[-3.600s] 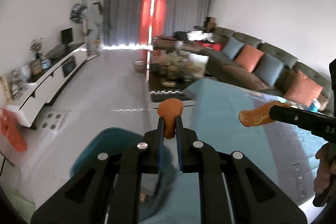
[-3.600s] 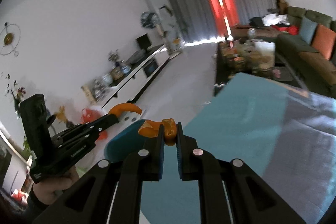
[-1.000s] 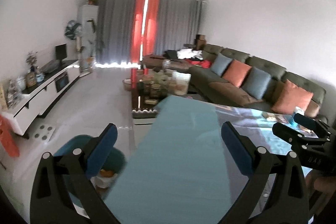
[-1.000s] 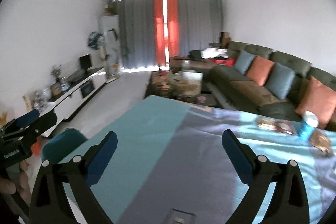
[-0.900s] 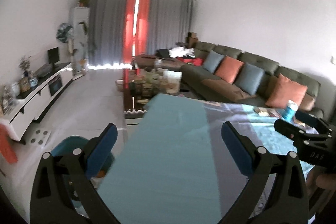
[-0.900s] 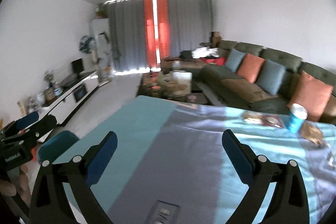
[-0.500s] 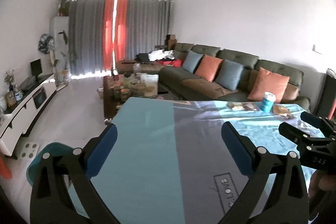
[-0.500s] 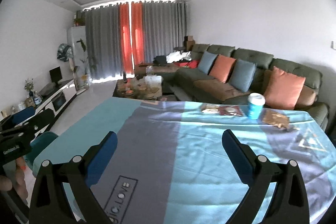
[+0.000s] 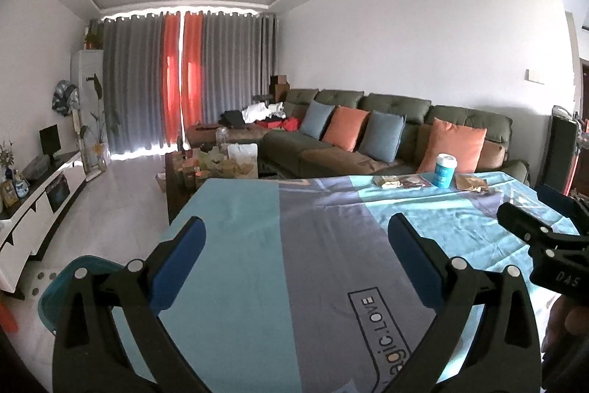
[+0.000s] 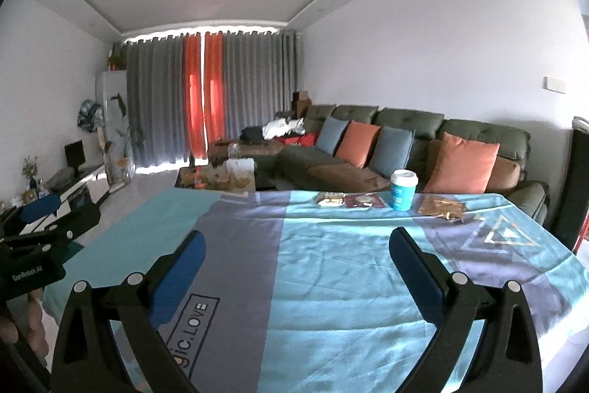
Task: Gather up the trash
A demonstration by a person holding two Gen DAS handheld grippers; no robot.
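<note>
A home living room, seemingly: a cushioned sofa [image 10: 405, 142], drawn curtains [image 10: 206, 98], and a cloth-covered table [image 10: 331, 245].

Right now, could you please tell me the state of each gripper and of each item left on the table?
left gripper: open, empty, above the tablecloth.
right gripper: open, empty, above the tablecloth.
paper cup: upright, lid on, at the far edge.
gold wrapper: lying flat, right of the cup.
red wrapper: lying flat, left of the cup.
teal bin: on the floor, contents hidden.
</note>
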